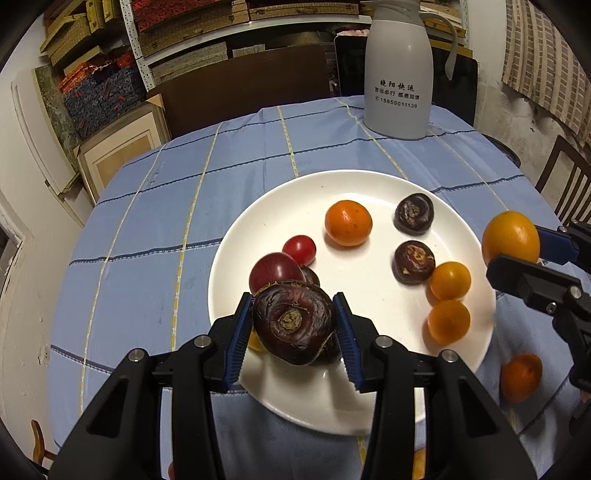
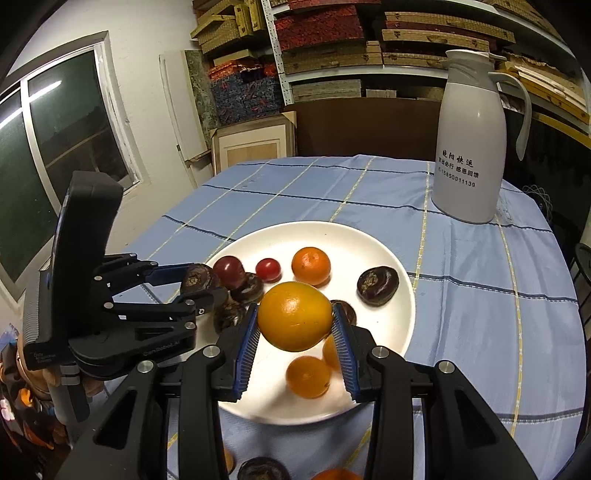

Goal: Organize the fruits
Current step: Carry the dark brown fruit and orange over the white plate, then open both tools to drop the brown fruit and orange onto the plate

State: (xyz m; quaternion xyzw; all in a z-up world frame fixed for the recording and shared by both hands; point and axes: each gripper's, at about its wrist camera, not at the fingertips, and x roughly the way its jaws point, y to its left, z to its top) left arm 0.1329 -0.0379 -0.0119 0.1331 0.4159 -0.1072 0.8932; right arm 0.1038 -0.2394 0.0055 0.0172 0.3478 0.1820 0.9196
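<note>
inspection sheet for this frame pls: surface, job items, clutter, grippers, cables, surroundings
Surface: round table under a blue checked tablecloth, with a round white plate on it.
Job's things: on the plate, an orange tangerine, a small red tomato, a dark red fruit, two dark brown water chestnuts and two small orange fruits; another orange fruit lies on the cloth.
Clutter: tall white thermos jug.
Grippers: left gripper shut on a large dark brown water chestnut; right gripper shut on a yellow-orange citrus fruit.
Cables: nothing seen.
Surroundings: shelves of stacked boxes, window, wooden chair.
</note>
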